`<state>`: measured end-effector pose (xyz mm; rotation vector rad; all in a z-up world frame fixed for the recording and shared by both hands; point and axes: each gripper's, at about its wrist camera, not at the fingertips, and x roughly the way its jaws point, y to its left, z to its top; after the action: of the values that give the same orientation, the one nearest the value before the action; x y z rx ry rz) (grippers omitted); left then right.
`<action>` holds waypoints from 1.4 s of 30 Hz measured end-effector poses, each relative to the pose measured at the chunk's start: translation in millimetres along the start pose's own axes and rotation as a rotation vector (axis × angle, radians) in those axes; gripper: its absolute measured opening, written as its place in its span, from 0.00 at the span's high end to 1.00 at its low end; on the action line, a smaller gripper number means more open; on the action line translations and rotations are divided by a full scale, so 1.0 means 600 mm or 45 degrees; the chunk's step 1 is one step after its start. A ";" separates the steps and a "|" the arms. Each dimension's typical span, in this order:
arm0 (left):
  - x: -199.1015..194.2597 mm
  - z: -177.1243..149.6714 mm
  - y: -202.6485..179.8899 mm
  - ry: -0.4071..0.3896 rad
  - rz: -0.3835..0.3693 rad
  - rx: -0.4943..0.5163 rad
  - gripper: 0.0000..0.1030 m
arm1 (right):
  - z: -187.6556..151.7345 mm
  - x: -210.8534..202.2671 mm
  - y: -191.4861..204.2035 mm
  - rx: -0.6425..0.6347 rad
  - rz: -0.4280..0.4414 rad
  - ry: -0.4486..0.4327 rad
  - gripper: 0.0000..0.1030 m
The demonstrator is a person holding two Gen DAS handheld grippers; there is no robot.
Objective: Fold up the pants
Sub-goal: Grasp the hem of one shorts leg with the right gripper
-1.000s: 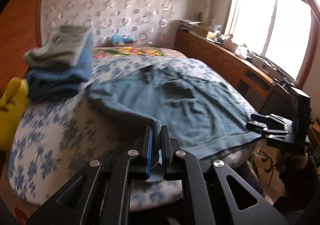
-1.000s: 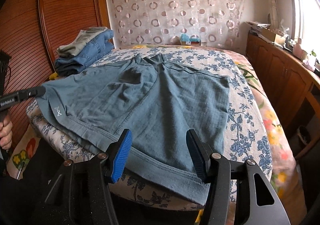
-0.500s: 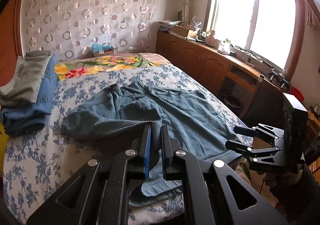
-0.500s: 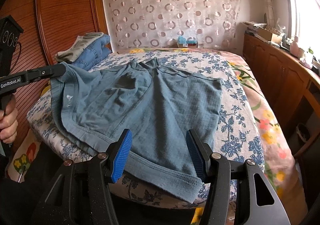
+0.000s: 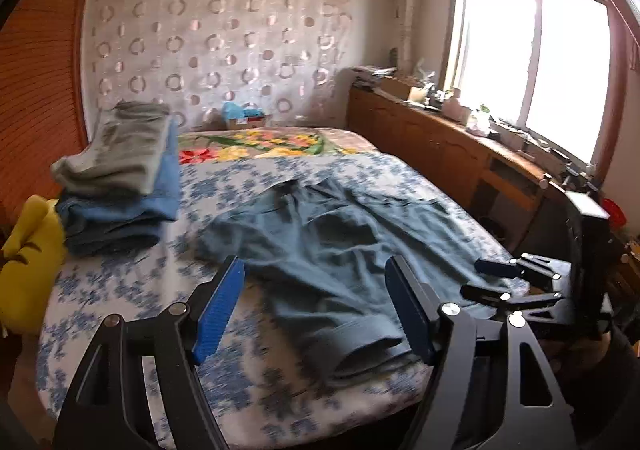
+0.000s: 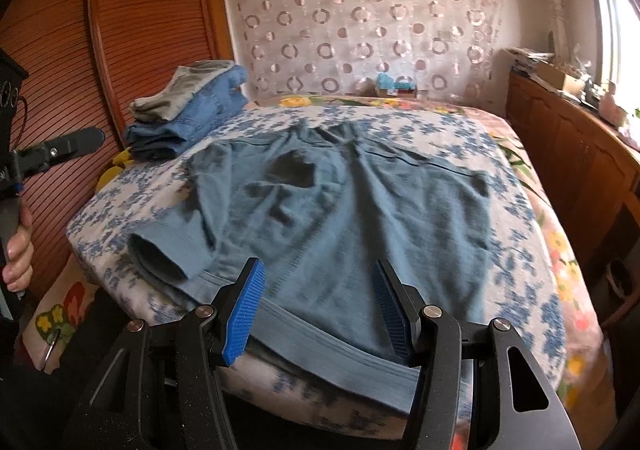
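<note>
The bed [image 6: 120, 205], in a blue-flowered sheet, fills the middle of both views, and the blue-grey pants [image 6: 344, 209] lie spread across it, centre frame, with one leg thrown loosely over the rest and its open cuff at lower left in the right wrist view. They look soft and light, a limp knit that will sag and drag rather than hold a crease, so I judge the firm seams are the places to pinch: the thick hem band along the near bed edge, or the cuff. A stack of folded clothes [image 5: 116, 177] sits at upper left, apart from the pants.

The left gripper [image 5: 316, 310] stands wide apart, holding nothing, above the folded-over leg. The right gripper [image 6: 320, 306] is also spread wide and empty, just over the near hem.

Motion blur smears the cloth, so wrinkles and seams are hard to read. The waistband's far edge is indistinct, and the bottom hem is partly cut off behind the right gripper's fingers.
</note>
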<state>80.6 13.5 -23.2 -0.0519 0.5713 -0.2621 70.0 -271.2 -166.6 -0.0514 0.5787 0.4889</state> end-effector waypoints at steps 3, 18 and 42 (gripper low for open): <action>0.008 -0.015 0.021 0.029 0.021 -0.030 0.28 | 0.009 0.015 0.019 -0.027 0.032 0.003 0.50; 0.094 -0.102 0.012 0.270 0.010 0.016 0.28 | 0.025 0.065 0.070 -0.083 0.114 0.017 0.53; 0.100 -0.127 0.022 0.299 0.029 0.012 0.27 | 0.032 0.169 0.102 -0.082 0.165 0.161 0.67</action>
<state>91.1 12.5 -120.5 -0.0057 0.8036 -0.2501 125.5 -170.2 -199.3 -0.1075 0.6926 0.6334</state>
